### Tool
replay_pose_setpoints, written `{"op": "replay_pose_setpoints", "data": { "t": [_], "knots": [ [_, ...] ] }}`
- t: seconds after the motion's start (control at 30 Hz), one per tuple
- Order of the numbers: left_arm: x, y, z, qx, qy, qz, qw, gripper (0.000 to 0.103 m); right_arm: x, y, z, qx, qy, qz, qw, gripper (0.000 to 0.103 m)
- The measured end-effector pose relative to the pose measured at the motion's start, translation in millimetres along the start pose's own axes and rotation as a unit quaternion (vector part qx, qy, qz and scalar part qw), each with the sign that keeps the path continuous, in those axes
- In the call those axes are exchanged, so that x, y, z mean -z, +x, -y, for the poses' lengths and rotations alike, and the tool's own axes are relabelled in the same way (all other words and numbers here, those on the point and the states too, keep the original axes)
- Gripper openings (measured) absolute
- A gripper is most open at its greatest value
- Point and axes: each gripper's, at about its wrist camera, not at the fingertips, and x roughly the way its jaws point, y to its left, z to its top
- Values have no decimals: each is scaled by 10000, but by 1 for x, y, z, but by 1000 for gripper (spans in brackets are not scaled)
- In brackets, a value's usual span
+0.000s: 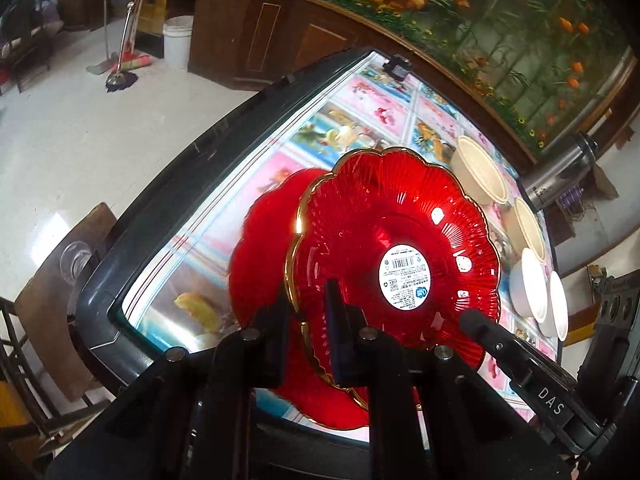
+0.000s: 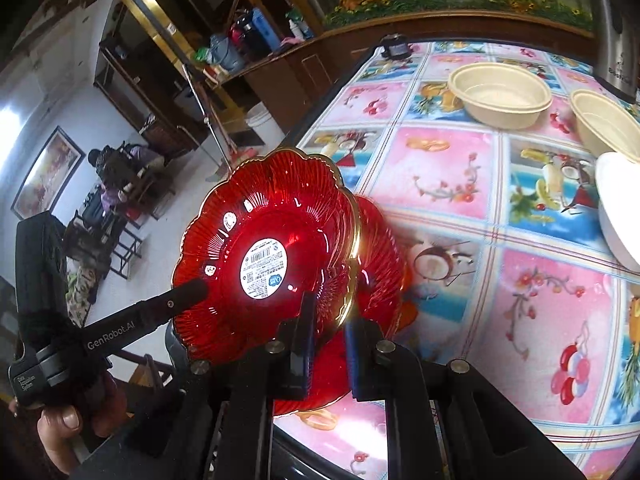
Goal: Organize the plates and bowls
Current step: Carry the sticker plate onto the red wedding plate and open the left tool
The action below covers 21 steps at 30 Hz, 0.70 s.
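A red scalloped glass plate [image 1: 400, 240] with a gold rim and a white sticker is held up, tilted, above the table. My left gripper [image 1: 310, 320] is shut on one edge of it. My right gripper [image 2: 330, 320] is shut on the opposite edge of the same plate [image 2: 272, 240]. A second red plate [image 1: 260, 272] lies on the table just beneath, also seen in the right wrist view [image 2: 380, 264]. Two beige bowls [image 2: 500, 96] and white bowls [image 1: 528, 288] stand further along the table.
The table [image 2: 460, 168] has a bright fruit-patterned cloth and a dark rim. A steel thermos [image 1: 560, 176] stands by the bowls at the far edge. A wooden chair [image 1: 52, 280] stands left of the table. A wooden cabinet [image 1: 260, 32] lines the wall.
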Motion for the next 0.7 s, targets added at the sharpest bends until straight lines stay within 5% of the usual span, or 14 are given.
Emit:
{"op": "replay_pose_setpoints", "data": {
  "t": [0.7],
  "knots": [
    [9, 24, -8, -234, 43, -230, 9995, 14, 4, 30, 5, 210, -17, -387, 9990, 12]
  ]
}}
